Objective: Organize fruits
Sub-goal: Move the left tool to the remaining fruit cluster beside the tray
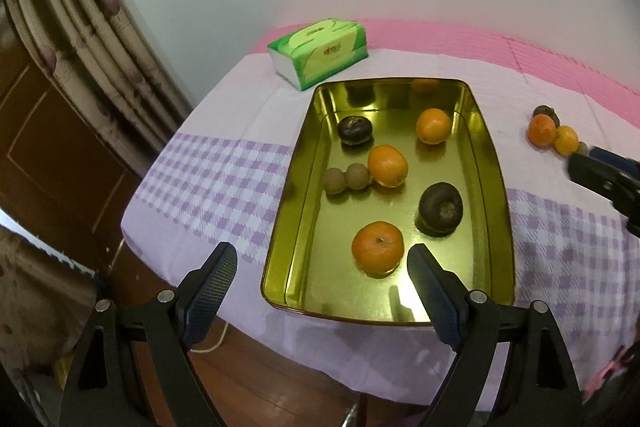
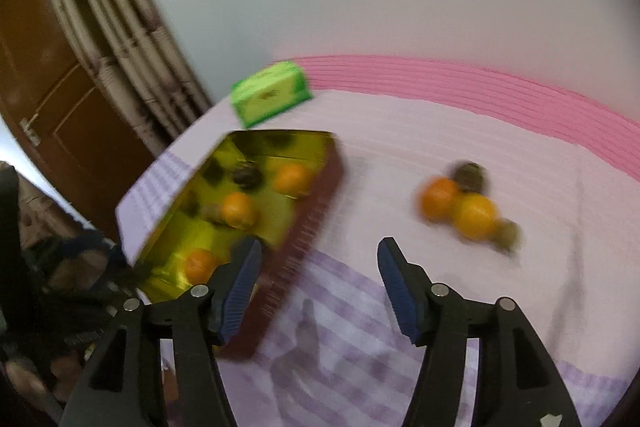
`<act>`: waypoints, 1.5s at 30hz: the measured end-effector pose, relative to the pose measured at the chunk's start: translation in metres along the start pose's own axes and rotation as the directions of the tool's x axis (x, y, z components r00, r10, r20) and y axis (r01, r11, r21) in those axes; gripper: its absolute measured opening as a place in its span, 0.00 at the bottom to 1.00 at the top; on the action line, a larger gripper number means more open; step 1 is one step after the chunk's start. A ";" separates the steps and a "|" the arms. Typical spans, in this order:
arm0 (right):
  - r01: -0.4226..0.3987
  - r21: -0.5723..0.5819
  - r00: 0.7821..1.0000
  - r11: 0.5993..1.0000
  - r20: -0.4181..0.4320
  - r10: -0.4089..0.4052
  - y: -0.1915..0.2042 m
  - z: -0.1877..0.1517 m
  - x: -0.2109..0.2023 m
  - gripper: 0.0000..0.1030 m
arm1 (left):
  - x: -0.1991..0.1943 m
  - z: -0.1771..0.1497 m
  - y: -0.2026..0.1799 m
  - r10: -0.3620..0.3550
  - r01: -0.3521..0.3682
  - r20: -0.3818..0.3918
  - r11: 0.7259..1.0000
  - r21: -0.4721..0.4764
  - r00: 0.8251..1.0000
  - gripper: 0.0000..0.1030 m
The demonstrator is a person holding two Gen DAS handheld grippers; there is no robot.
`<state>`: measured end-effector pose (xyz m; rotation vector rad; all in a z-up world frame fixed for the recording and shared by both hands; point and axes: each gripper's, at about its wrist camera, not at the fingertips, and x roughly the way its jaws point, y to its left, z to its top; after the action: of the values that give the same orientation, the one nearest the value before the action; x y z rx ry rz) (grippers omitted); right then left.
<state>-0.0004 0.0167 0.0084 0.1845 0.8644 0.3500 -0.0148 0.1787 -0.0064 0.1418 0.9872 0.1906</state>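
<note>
I saw the gold tray (image 1: 496,187) holding three oranges (image 1: 387,165), two dark fruits (image 1: 440,209) and two small brown ones (image 1: 346,179). Four loose fruits (image 2: 466,205) lay on the tablecloth (image 1: 208,183). My left gripper (image 1: 322,269) and right gripper (image 2: 318,263) were spread, empty.

The left gripper (image 1: 322,261) hangs with jaws apart and nothing between them over the near end of a gold tray (image 1: 494,195). Just ahead of its right finger lies an orange (image 1: 377,247); farther ahead sit two more oranges, two dark fruits and two small brown ones. Beyond the tray stands a tissue pack (image 1: 318,51) on the surface (image 1: 224,163).
</note>
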 end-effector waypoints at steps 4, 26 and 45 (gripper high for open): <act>0.078 0.082 0.997 0.994 -0.002 -0.078 -0.048 -0.020 -0.017 0.59 | -0.003 -0.002 -0.010 0.013 -0.014 0.019 0.999 0.038 1.000 0.87; 0.422 0.252 0.905 0.871 -0.050 -0.423 -0.210 -0.080 -0.061 0.77 | -0.020 0.002 -0.079 0.011 -0.036 0.103 0.967 0.250 0.995 0.89; 0.475 0.225 0.878 0.851 -0.058 -0.475 -0.225 -0.074 -0.056 0.99 | 0.016 0.103 -0.172 -0.443 0.444 -0.107 0.789 0.424 0.890 0.87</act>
<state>-0.0395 -0.2117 -0.0662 0.1806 0.9188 -0.2204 0.0963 0.0115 0.0016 0.3170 1.0265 -0.4759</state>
